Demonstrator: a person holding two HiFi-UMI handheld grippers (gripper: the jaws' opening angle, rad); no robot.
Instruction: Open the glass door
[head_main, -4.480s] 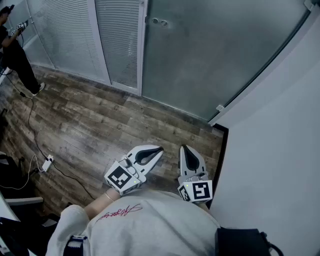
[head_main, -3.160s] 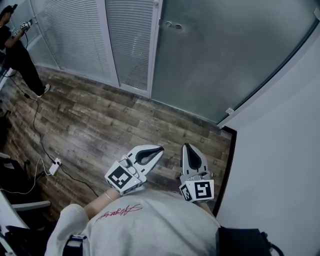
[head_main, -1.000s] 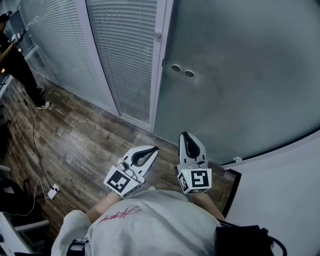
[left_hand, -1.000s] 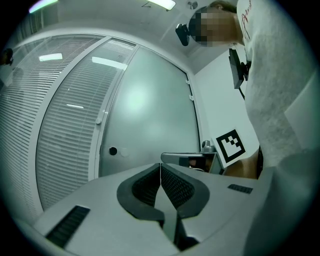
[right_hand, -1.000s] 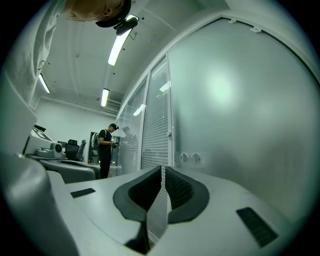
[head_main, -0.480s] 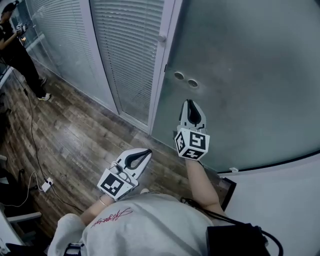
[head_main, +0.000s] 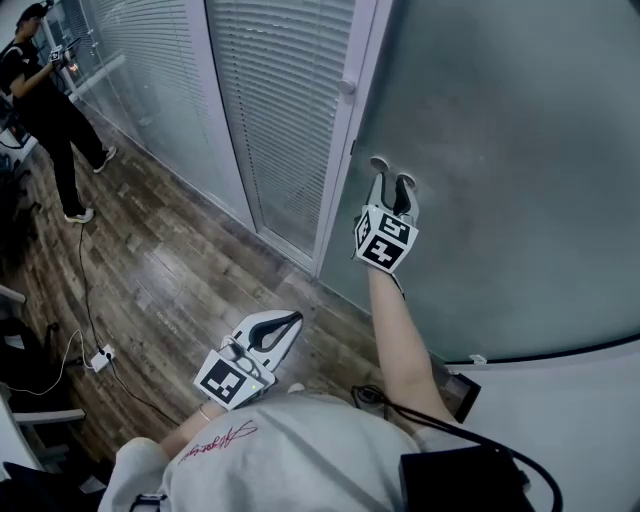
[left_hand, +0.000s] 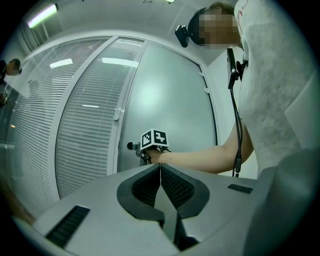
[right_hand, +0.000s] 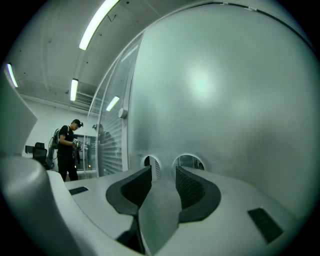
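Note:
The frosted glass door (head_main: 500, 150) fills the upper right of the head view. My right gripper (head_main: 392, 180) is stretched out to it at arm's length, its tips at the door's two round holes. In the right gripper view the holes (right_hand: 151, 165) (right_hand: 189, 162) sit just beyond the two tips. That gripper (right_hand: 163, 172) has its jaws opening, with nothing between the pads. My left gripper (head_main: 295, 318) hangs low near my body, shut and empty; its pads (left_hand: 160, 167) meet in the left gripper view, which also shows the right gripper's marker cube (left_hand: 154, 139) at the door.
A white frame post (head_main: 350, 130) borders the door's left edge, with slatted blinds (head_main: 270, 90) beyond it. A person (head_main: 50, 90) stands far left. A cable and power strip (head_main: 100, 357) lie on the wooden floor. A white wall (head_main: 560, 420) closes the right side.
My right gripper has reached forward from beside my body up to the door's holes, and its jaws have gone from shut to open. The left gripper sank slightly.

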